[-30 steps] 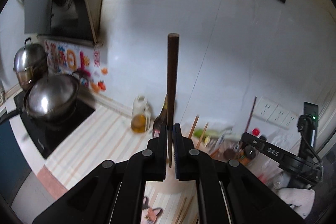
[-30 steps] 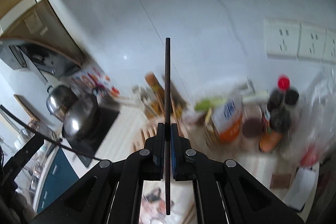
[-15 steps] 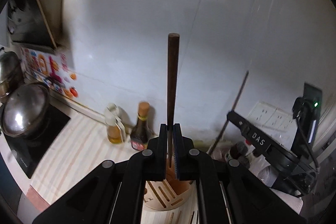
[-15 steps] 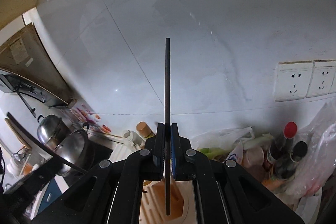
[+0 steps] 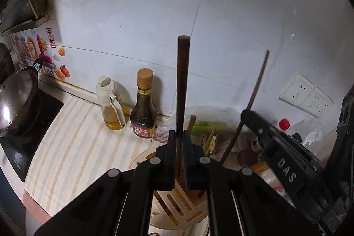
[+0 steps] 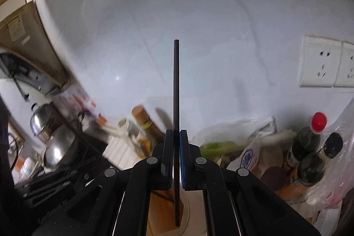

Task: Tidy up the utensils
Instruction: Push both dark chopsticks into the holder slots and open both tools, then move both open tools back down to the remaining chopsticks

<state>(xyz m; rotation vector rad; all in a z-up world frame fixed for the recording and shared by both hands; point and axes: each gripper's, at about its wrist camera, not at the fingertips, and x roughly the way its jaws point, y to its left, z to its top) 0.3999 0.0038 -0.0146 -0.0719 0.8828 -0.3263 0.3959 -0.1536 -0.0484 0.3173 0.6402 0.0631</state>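
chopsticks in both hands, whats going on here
A person is sorting utensils with handheld tongs. The left tongs are shut on a thick brown chopstick, held upright over the slotted utensil holder on the kitchen counter. The right tongs are shut on a thinner dark chopstick, its lower end down at the same holder. Neither has been released.
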